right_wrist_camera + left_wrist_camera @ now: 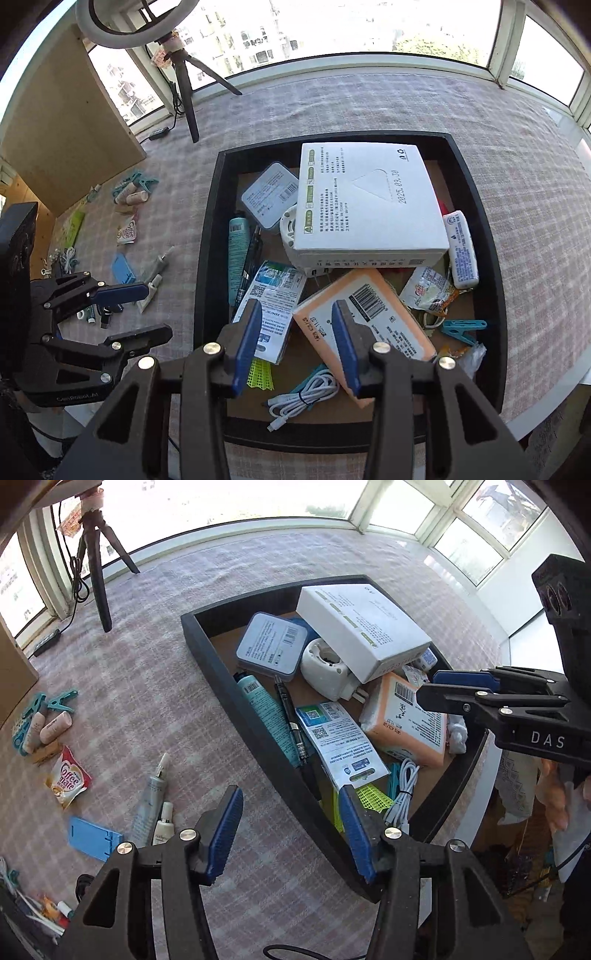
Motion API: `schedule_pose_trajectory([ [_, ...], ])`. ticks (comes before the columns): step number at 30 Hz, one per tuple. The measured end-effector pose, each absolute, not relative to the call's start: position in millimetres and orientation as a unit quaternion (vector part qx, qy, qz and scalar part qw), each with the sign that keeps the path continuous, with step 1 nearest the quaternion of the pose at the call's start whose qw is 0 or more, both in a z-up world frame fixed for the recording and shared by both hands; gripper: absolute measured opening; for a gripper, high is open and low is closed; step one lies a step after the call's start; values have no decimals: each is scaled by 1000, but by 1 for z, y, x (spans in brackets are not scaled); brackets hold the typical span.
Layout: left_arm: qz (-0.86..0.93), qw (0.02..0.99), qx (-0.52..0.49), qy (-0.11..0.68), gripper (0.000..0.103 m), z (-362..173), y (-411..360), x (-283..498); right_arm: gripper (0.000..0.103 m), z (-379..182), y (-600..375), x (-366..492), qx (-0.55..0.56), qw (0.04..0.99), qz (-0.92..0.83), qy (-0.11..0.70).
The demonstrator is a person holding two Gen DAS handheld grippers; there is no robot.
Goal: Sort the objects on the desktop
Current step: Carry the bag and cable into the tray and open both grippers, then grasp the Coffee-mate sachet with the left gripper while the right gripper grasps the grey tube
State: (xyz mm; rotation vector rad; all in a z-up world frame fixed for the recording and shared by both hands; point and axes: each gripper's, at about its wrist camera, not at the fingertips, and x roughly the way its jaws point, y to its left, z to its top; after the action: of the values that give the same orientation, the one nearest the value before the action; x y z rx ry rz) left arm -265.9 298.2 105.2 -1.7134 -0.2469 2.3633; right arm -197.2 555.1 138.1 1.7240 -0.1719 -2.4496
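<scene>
A black tray [207, 221] on the checked cloth holds a big white box [369, 199], an orange tissue pack [369, 314], a teal tube [236, 251], a grey flat case [269, 195] and a white cable [306, 395]. My right gripper [295, 347] hovers open over the tray's near part, above the orange pack's corner and a printed card [273, 306]; its pads press on nothing. My left gripper [290, 834] is open and empty above the tray's left wall [236, 701]. Left of it on the cloth lie two tubes [151, 801] and a blue stand [94, 836].
More loose items lie at the left: a Coffee mate sachet [68, 779], teal clips [61, 699] and pink rolls [55, 727]. A tripod [96, 572] and cable stand at the back left, beside a wooden board [66, 122]. The table edge runs close along the tray's right side.
</scene>
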Motion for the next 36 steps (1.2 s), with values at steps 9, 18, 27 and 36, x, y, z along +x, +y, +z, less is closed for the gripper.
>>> schedule_pose_trajectory([
  [9, 798, -16, -582, -153, 49, 86, 170, -255, 39, 125, 459, -231, 591, 158, -790, -33],
  [18, 775, -60, -596, -201, 44, 49, 104, -257, 39, 78, 381, -255, 646, 190, -737, -62],
  [27, 752, -68, -602, -258, 46, 18, 75, -274, 39, 28, 349, -281, 689, 146, -704, -97],
  [36, 756, -79, -608, -229, 25, 10, 79, -289, 39, 18, 325, -292, 694, 137, -702, -83],
])
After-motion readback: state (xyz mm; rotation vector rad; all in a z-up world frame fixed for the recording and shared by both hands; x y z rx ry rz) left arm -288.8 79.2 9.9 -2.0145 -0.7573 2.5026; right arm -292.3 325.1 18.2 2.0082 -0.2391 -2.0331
